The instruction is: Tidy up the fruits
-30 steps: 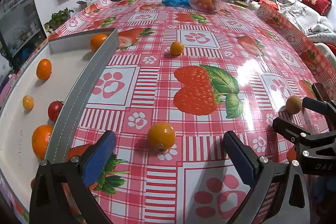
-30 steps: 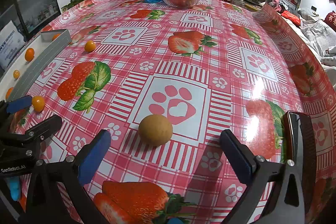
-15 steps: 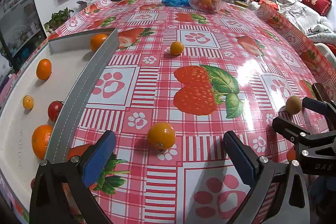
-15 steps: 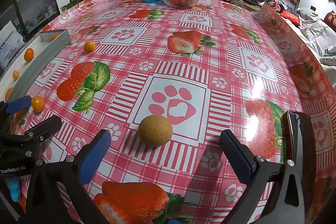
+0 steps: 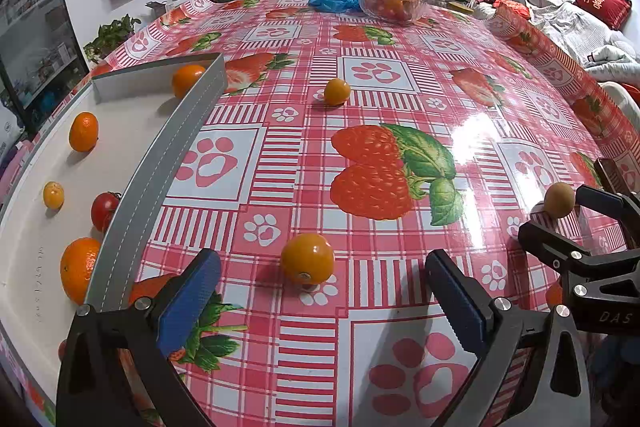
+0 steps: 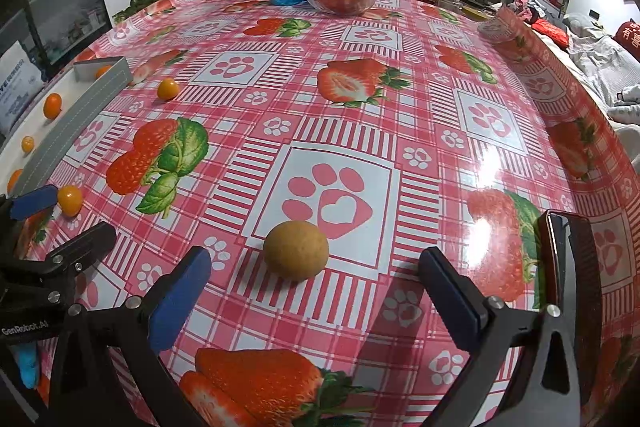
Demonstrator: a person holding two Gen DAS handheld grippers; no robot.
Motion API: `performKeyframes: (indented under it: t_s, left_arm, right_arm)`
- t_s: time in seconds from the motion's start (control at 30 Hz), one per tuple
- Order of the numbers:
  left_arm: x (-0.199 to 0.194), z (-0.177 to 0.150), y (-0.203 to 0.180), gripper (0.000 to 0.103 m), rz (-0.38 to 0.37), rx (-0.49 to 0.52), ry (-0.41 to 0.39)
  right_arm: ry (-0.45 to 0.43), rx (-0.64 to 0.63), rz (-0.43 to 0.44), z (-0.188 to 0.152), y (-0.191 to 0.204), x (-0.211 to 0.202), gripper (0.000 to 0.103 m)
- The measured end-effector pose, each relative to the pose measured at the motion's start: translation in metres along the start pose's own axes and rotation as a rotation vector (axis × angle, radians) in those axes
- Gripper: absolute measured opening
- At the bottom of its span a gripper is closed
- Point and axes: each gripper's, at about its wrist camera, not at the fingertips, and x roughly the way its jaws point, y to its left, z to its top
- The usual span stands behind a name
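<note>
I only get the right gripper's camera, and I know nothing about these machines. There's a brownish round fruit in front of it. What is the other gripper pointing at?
Observer: The left gripper is open, with a small orange fruit on the tablecloth just ahead of its fingers.
Operator: That grey tray on my far left, what's inside?
Observer: Among the orange fruits there is one red tomato against the tray wall; your view doesn't show it.
Operator: Is my gripper touching the brown fruit?
Observer: No. The right gripper is open and the brown fruit sits free ahead of its fingers.
</note>
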Motion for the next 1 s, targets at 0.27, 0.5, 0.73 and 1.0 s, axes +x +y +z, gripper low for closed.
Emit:
performKeyframes:
  t_s: [0.27, 0.5, 0.73, 1.0]
  left_arm:
    - [0.0001, -0.0001, 0.0001, 0.102, -0.001, 0.0, 0.0]
    - [0.0, -0.0004, 0.0001, 0.102, 0.0, 0.0, 0.0]
    - [0.0001, -0.0006, 0.0002, 0.102, -0.001, 0.0, -0.001]
    - [0.0001, -0.0005, -0.0002, 0.102, 0.0, 0.0, -0.001]
  right_arm:
    - [0.001, 0.017, -0.018, 0.004, -0.002, 0.0012, 0.103]
    - [0.001, 0.028, -0.033, 0.005, 0.0004, 0.0013, 0.103]
    - [0.001, 0.031, -0.037, 0.0056, 0.0014, 0.002, 0.103]
    - [0.001, 0.03, -0.037, 0.0055, 0.0013, 0.0021, 0.103]
